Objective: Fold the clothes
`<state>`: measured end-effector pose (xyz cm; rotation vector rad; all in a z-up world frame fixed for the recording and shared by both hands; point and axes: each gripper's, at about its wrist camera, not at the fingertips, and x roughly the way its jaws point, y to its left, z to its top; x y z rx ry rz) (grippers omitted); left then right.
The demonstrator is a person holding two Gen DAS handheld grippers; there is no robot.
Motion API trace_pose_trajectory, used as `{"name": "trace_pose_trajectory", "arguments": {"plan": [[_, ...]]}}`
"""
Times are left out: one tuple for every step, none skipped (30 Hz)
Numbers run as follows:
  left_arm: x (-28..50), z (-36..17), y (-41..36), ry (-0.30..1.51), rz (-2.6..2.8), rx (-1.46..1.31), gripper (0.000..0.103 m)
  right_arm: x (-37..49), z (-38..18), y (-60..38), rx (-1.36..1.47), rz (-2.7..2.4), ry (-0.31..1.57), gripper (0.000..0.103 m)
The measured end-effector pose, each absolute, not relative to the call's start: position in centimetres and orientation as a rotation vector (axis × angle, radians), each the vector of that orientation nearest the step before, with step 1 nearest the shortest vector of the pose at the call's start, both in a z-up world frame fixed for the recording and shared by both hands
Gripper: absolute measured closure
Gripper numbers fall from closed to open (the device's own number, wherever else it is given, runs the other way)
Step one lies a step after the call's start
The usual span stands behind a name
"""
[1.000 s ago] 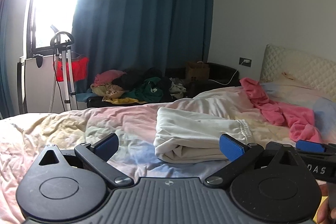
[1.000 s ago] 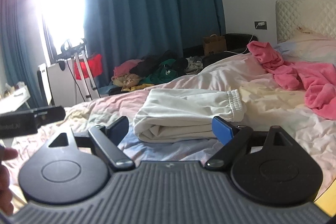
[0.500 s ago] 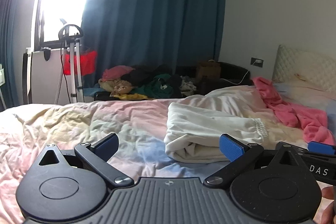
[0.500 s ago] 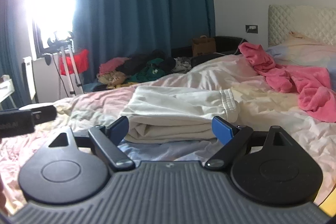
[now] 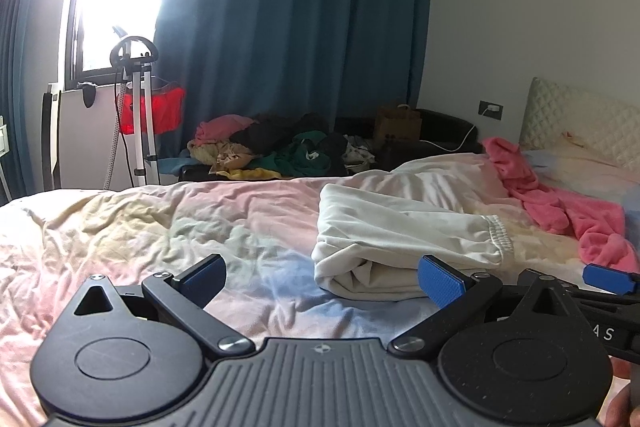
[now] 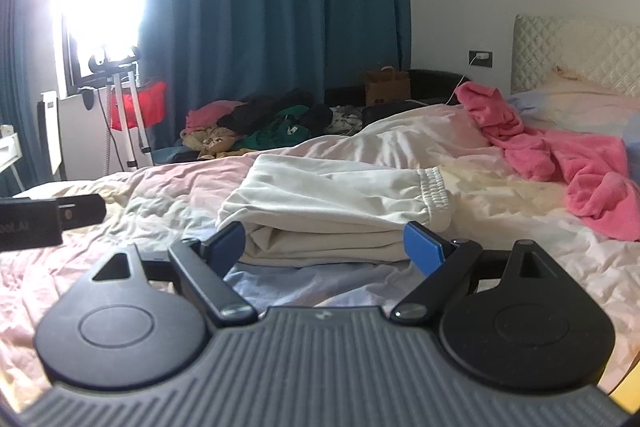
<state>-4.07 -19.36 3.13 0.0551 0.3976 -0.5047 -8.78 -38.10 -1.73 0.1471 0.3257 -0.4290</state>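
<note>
A folded cream garment with an elastic waistband (image 5: 404, 247) lies on the bed; it also shows in the right wrist view (image 6: 336, 211). My left gripper (image 5: 322, 277) is open and empty, held just in front and to the left of it. My right gripper (image 6: 332, 247) is open and empty, its blue pads at either side of the garment's near edge, slightly short of it. A crumpled pink garment (image 5: 560, 207) lies to the right near the pillows, also in the right wrist view (image 6: 568, 167).
The bed has a rumpled pastel sheet (image 5: 160, 227). Behind it is a heap of clothes (image 5: 276, 151) on a dark bench, a paper bag (image 5: 398, 125), a clothes steamer stand (image 5: 138, 107), blue curtains and a quilted headboard (image 6: 580, 51).
Both grippers have drifted left and slightly closer to the bed. The cream garment sits further right in the left view and lower, nearer the pads, in the right view. Both stay open.
</note>
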Motion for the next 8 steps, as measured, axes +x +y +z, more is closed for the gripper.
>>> {"name": "trace_pose_trajectory", "arguments": {"plan": [[-4.11,3.12,-19.41,0.398,-0.503,0.058,0.0,-8.78,-1.74,-38.13,0.15,-0.43,0.326,0.015],[-4.15,3.11,-19.45,0.399,-0.501,0.06,0.0,-8.79,-1.74,-38.15,0.153,-0.429,0.327,0.015],[-4.16,3.09,-19.43,0.402,-0.503,0.058,0.0,-8.8,-1.74,-38.18,0.158,-0.428,0.328,0.015],[-4.15,3.07,-19.36,0.406,-0.508,0.052,0.0,-8.78,-1.74,-38.23,0.163,-0.427,0.329,0.015],[-4.14,3.05,-19.28,0.409,-0.513,0.045,0.0,-8.78,-1.74,-38.3,0.168,-0.427,0.331,0.015],[-4.16,3.04,-19.23,0.409,-0.515,0.041,0.0,-8.8,-1.73,-38.34,0.175,-0.426,0.333,0.015],[-4.21,3.04,-19.22,0.407,-0.514,0.039,0.0,-8.84,-1.71,-38.38,0.183,-0.425,0.334,0.015],[-4.26,3.05,-19.24,0.405,-0.515,0.04,0.0,-8.91,-1.66,-38.37,0.187,-0.426,0.333,0.015]]}}
